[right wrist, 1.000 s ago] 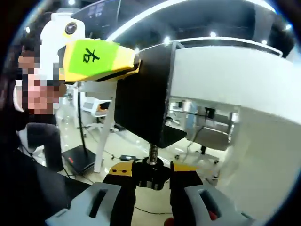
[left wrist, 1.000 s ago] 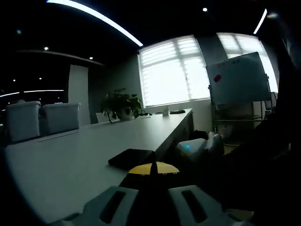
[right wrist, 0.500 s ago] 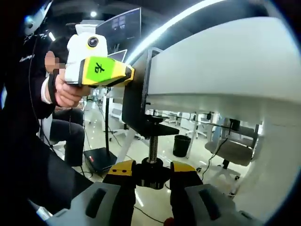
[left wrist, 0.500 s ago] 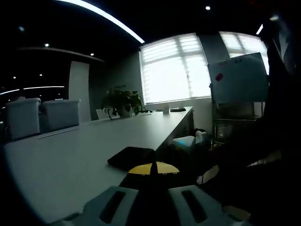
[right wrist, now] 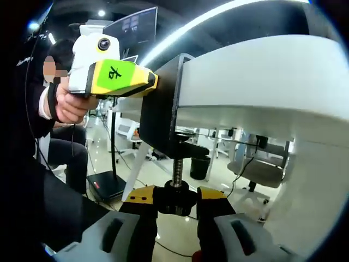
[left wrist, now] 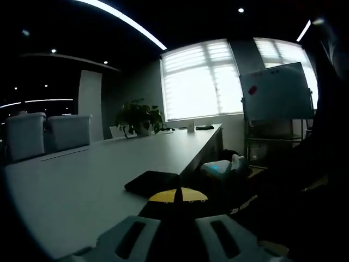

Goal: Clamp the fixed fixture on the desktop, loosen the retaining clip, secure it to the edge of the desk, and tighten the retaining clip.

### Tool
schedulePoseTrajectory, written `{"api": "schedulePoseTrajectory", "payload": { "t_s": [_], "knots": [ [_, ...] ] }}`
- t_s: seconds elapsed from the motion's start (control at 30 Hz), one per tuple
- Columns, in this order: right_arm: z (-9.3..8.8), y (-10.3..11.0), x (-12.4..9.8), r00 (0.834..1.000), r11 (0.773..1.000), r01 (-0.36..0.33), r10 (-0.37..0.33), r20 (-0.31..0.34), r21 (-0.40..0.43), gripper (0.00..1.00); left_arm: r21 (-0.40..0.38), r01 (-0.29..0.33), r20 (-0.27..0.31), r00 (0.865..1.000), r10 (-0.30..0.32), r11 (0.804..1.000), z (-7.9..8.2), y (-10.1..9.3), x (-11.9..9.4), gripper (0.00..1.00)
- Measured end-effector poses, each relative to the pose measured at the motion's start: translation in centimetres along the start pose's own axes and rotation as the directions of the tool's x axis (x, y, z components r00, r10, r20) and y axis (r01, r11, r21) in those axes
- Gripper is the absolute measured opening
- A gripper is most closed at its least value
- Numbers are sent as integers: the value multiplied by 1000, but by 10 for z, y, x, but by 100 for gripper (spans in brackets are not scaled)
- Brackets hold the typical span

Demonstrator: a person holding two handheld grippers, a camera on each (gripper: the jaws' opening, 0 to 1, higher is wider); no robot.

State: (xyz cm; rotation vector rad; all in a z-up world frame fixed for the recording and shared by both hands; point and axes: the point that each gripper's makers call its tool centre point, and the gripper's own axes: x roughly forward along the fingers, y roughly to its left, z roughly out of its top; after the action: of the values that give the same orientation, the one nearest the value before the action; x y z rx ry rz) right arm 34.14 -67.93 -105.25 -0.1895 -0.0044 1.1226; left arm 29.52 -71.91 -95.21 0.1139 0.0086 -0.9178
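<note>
And there it was, writing on show: the green label (right wrist: 116, 73) on the left claw's yellow body carried one black handwritten character, which I could not read for sure. In the right gripper view that left claw (right wrist: 157, 81) pinched the top of the black clamp fixture (right wrist: 159, 121), a hand (right wrist: 66, 102) wrapped round its handle. The fixture hung on the edge of the white table (right wrist: 256, 82), its lower arm tucked under the tabletop. Straight below the fixture, the threaded screw (right wrist: 176, 171) ran down to the black knob (right wrist: 174, 200), and the right claw (right wrist: 173, 201) was pinching that knob between its yellow-tipped fingers (right wrist: 212, 195). In the left gripper view the left claw (left wrist: 175, 197) was pressed onto the fixture's dark flat top (left wrist: 153, 183), lying on the table (left wrist: 76, 185); a whiteboard (left wrist: 276, 91) stood far off, no legible text on it. Compared with half a second earlier, the fixture's grip and the knob's pinch were unchanged; only the right view had shifted slightly, the fixture appearing a touch larger.
</note>
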Motion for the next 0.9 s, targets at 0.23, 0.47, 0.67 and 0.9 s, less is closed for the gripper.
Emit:
{"api": "schedulePoseTrajectory", "payload": {
  "t_s": [0.23, 0.47, 0.67, 0.9],
  "knots": [
    [-3, 2, -4, 999, 1000, 27, -27, -24, 5, 25, 16, 15, -4, 1000, -15, 1000, 0, -2, -1, 1],
    [-9, -5, -14, 984, 986, 168, -167, -67, 12, 29, 39, 27, 24, 999, -28, 999, -1, -3, -2, 1],
    [-9, -7, -34, 901, 901, 431, -426, -80, 49, 29, 65, 45, 39, 998, -47, 997, -2, -5, -1, 1],
    [-8, -18, -39, 694, 700, 714, -709, -127, -7, 47, 58, 41, 75, 996, -46, 997, 0, -5, -1, 1]
  ]
}}
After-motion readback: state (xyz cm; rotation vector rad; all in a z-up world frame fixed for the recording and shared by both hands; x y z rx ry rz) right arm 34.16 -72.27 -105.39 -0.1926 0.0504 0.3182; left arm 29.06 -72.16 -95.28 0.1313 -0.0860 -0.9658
